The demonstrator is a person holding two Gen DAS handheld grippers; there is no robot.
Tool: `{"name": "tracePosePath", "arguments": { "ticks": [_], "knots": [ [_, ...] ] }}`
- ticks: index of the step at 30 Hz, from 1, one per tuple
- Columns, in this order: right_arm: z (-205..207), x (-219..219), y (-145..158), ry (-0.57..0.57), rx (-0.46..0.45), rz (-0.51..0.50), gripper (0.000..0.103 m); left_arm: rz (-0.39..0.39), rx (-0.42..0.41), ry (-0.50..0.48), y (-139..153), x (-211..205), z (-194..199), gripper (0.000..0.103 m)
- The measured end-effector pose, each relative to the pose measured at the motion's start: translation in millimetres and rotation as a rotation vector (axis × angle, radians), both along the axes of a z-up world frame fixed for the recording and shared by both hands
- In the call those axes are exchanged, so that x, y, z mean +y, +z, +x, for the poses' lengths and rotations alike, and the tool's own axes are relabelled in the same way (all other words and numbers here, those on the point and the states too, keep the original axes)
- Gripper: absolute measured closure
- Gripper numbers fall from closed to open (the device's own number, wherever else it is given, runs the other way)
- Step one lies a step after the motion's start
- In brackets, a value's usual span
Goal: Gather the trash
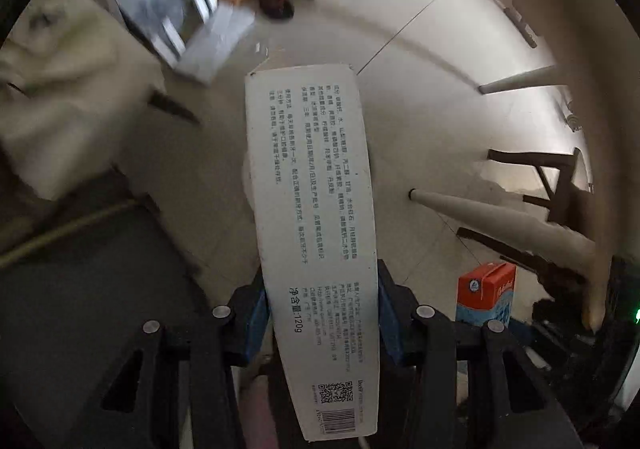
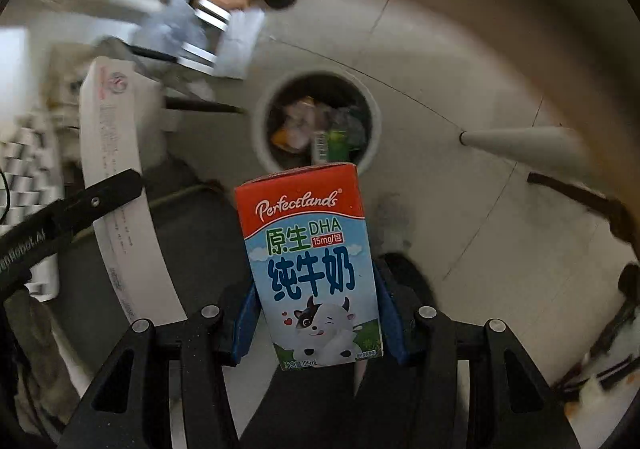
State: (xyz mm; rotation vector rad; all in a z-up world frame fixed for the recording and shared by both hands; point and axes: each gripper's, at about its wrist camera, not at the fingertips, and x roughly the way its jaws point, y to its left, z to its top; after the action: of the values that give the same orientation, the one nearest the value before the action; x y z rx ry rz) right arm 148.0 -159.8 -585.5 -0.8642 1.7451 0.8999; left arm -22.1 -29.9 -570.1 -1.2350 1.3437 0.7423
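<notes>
Because both pieces are headed for the white bin (image 2: 316, 121) on the floor, each is held end-out; the left gripper (image 1: 320, 313) has its jaws clamped on the long toothpaste box (image 1: 312, 217); the right gripper (image 2: 316, 317) pinches the milk carton (image 2: 312, 269), seemingly almost over the bin's mouth.

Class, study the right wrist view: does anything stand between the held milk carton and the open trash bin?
Nothing visible does. The milk carton sits in the right gripper, and the trash bin lies just beyond it, mouth open, with trash already inside.
</notes>
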Motion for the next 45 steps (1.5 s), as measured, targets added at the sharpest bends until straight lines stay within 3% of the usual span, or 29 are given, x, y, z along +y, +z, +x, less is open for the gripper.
{"name": "tracePosePath", "arguments": {
  "ticks": [4,9,10,11,12,14,17,18,19,21,27,30,38,45],
  "knots": [
    [13,9,-106,0.007,-0.034,-0.036,0.049,-0.052,-0.011,0.04,-107,20,14,0.057],
    [27,27,-197,-0.019,-0.007,-0.031,0.049,-0.11,-0.039,0.052,-193,40,25,0.055],
    [27,30,-207,-0.023,-0.004,-0.025,0.049,-0.114,-0.037,0.053,-200,42,24,0.054],
    [26,35,-218,-0.022,0.004,-0.012,0.049,-0.112,-0.035,0.059,-209,45,21,0.042],
    [26,40,-226,-0.026,0.007,0.003,0.048,-0.111,-0.035,0.061,-213,47,19,0.024],
    [24,49,-239,-0.032,0.028,0.033,0.048,-0.103,-0.023,0.07,-218,48,10,0.01],
    [22,61,-246,-0.034,0.042,0.064,0.046,-0.088,0.023,0.074,-211,46,-4,0.008],
    [21,63,-246,-0.036,0.054,0.071,0.032,-0.075,0.049,0.072,-205,45,-9,0.008],
    [20,65,-242,-0.04,0.064,0.087,0.01,-0.064,0.069,0.069,-198,42,-12,0.008],
    [18,66,-228,-0.031,0.05,0.11,0.001,-0.023,0.106,0.066,-180,38,-23,0.008],
    [10,56,-179,0.002,-0.062,0.098,0.001,0.157,0.256,-0.024,-108,14,-25,0.008],
    [8,45,-141,-0.001,-0.133,0.084,0.001,0.204,0.29,-0.088,-71,4,-20,0.008],
    [3,13,-17,-0.12,-0.204,0.083,0.001,0.213,0.228,-0.245,13,-10,-4,0.008],
    [-5,-12,103,-0.288,-0.183,0.106,0.001,0.209,0.151,-0.411,108,-14,2,0.008]
  ]
}}
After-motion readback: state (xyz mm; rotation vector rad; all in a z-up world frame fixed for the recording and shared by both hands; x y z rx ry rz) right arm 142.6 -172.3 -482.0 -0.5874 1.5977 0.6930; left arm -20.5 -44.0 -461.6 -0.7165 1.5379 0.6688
